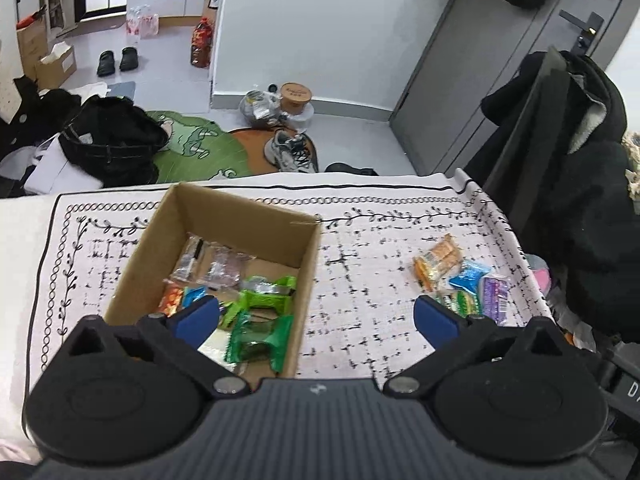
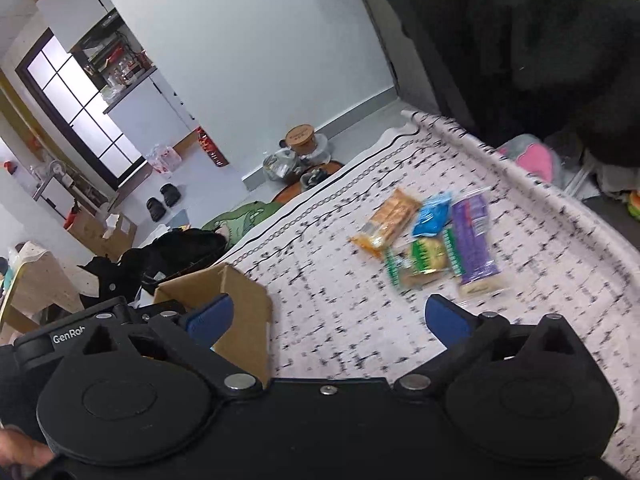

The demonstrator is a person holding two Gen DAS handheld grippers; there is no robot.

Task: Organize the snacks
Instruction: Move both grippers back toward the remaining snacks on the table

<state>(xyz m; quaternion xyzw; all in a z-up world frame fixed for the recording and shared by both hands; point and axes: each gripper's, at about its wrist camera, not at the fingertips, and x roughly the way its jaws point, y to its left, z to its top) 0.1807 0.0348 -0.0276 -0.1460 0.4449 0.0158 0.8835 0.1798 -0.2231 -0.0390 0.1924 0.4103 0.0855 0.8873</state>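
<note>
- The remaining snacks (image 2: pixel 432 240) lie in a loose cluster on the patterned cloth of the surface (image 2: pixel 320 280), well apart from the cardboard box (image 1: pixel 224 240); the box already holds several packets, green ones nearest the camera.
- In the cluster an orange packet (image 2: pixel 386 222), a blue packet (image 2: pixel 432 214), a purple bar (image 2: pixel 474 236) and a green-edged biscuit pack (image 2: pixel 424 260) touch or overlap each other.
- Both the left gripper (image 1: pixel 316 316) and the right gripper (image 2: pixel 328 320) have their fingers spread wide and released, with nothing between them.
- These look light, thin and crinkly, so they should lift with little effort, but the glossy film is likely slippery.
- The contents probably crush or crumble, so a gentle squeeze seems wise.
- The purple bar looks stiffest; gripping it across its narrow width near the middle should hold best.
- The softer packets are better pinched at a sealed end or edge, taking one at a time so neighbours do not drag along.
</note>
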